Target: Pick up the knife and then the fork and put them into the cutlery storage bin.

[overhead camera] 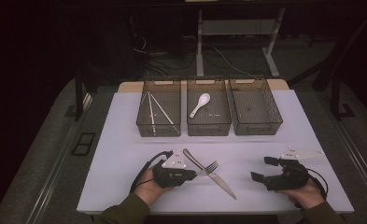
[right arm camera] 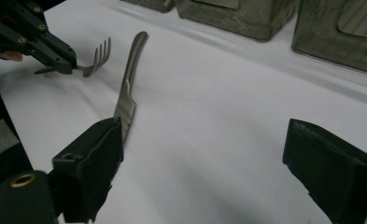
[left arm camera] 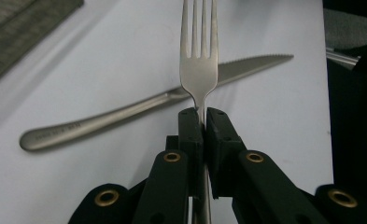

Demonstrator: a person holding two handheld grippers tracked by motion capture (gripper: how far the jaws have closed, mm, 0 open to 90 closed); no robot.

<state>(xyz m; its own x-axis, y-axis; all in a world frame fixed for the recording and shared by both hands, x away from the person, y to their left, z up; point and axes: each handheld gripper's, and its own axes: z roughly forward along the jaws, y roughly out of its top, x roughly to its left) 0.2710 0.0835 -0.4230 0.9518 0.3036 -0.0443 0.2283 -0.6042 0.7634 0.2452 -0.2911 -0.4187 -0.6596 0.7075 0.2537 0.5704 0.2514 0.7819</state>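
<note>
The fork (left arm camera: 199,60) is clamped at its neck between the jaws of the left gripper (left arm camera: 199,122), its tines pointing straight ahead, above the knife (left arm camera: 139,105) that lies across just in front. The grip looks narrow, so the fork could swivel or slip when moved, or its tines could catch the knife. The right gripper (right arm camera: 204,163) stands wide apart, holding nothing. The high view adds the three bins (overhead camera: 255,125) beyond, with chopsticks (overhead camera: 154,111) and a spoon (overhead camera: 200,104).
</note>
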